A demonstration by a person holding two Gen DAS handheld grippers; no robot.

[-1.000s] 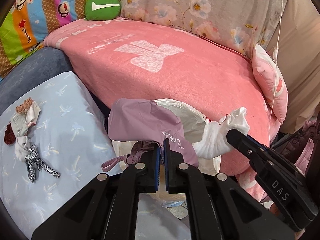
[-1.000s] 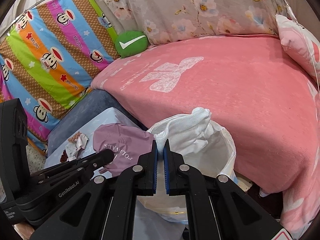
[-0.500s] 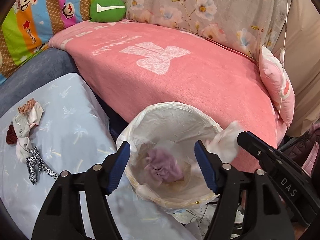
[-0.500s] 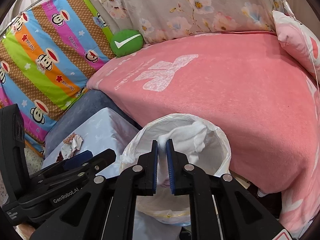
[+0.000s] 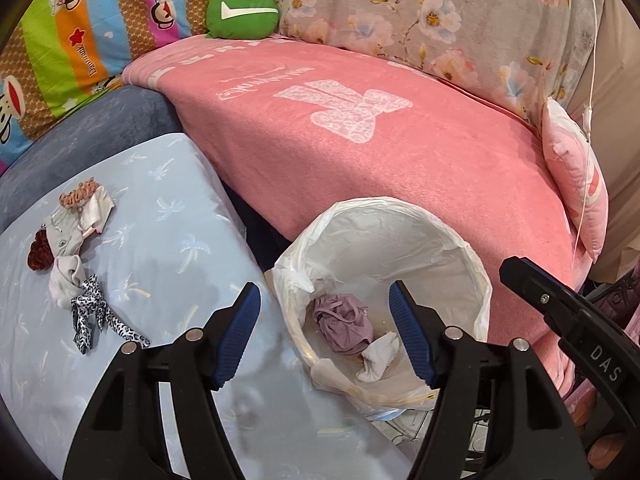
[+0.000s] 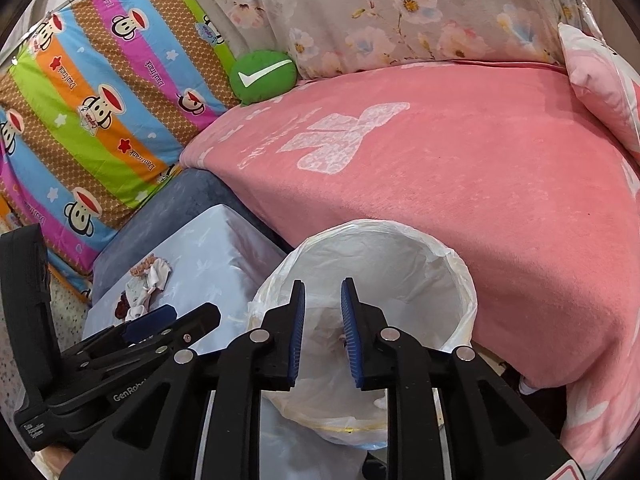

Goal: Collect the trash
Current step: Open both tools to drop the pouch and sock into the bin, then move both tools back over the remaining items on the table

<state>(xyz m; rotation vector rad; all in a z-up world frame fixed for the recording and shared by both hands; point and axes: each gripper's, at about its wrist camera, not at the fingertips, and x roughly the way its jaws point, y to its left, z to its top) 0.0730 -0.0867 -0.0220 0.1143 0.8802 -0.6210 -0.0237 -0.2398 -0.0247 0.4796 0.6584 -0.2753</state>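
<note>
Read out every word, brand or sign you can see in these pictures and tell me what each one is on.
"DAS": on the right gripper body, seen from the left wrist.
"GenRobo", cut off: on the left gripper body.
"Paul Frank": repeated on the striped monkey-print cloth.
White tick sign: on the green cushion.
Cursive white script on the pink blanket: upside down, not readable.
Small label low on the left gripper: too small to read.

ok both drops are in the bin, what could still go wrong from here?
The left gripper and right gripper hang open close together over the bin; pulling back carelessly could knock them together or snag its loose liner. The small scraps on the blue cloth lie clumped, so one pinch may miss some.
</note>
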